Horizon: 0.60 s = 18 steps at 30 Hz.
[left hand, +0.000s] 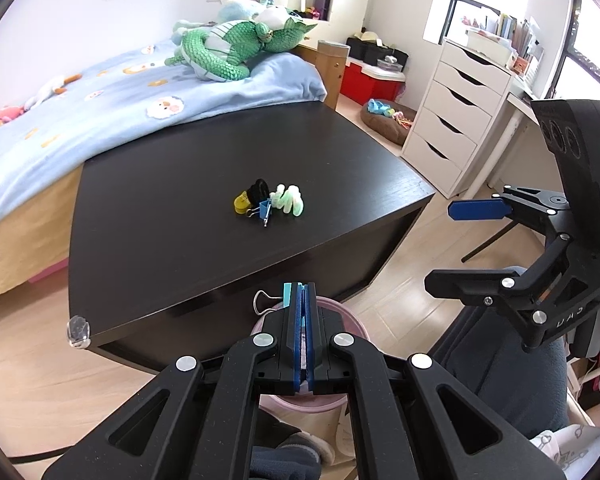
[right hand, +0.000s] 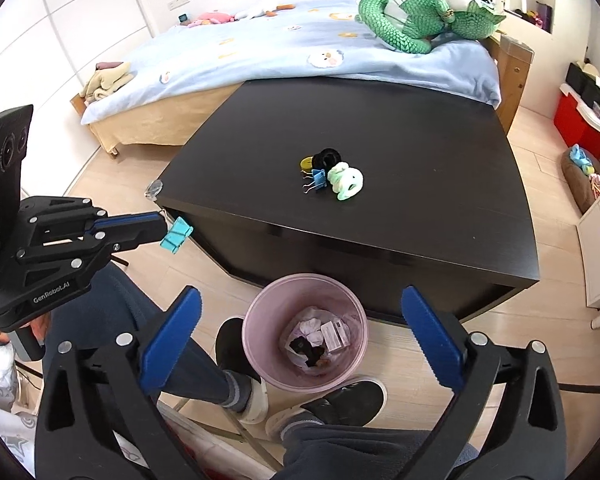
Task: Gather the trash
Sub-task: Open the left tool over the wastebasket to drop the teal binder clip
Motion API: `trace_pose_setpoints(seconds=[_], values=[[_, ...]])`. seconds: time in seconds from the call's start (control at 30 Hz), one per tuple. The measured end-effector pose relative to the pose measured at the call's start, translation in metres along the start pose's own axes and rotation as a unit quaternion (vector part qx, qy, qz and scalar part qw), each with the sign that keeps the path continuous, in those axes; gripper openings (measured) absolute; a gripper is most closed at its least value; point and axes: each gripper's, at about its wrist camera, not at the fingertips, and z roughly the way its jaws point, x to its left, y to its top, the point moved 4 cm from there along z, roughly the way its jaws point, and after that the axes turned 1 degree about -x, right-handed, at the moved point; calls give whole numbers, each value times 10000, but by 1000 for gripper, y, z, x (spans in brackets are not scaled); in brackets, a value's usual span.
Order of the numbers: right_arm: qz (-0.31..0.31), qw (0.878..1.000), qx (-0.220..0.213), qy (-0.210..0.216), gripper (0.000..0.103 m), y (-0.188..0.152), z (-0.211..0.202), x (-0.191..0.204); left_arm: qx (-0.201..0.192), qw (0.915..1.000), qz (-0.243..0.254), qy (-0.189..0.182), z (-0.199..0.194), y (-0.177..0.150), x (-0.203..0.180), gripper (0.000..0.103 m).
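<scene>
My left gripper [left hand: 300,292] is shut on a teal binder clip [left hand: 286,294], held in the air off the near corner of the dark table [left hand: 160,208]; the right wrist view shows that clip [right hand: 176,236] at the left gripper's [right hand: 162,226] tips. Below stands a pink bin [right hand: 260,320] on the floor, holding crumpled paper, a small white box [right hand: 334,334] and something black. My right gripper [right hand: 300,294] hangs open above the bin with nothing between its fingers. On the table lies a small pile [right hand: 332,174]: a yellow roll, a black piece, a blue binder clip, a green-white loop.
A bed with a blue cover [left hand: 80,120] and a green plush [left hand: 228,46] borders the table's far side. A white drawer unit [left hand: 456,120] stands to the right. A person's legs and slippered feet [right hand: 240,384] flank the bin.
</scene>
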Motion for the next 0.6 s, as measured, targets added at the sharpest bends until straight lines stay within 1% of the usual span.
trace_pose_setpoints(seconds=[0.2, 0.6], values=[[182, 9996, -110, -162, 100, -1, -6, -9, 21, 9999, 68, -105, 0, 0, -7, 1], [430, 9987, -160, -211, 100, -7, -15, -27, 89, 9995, 227, -215, 8, 2, -23, 1]])
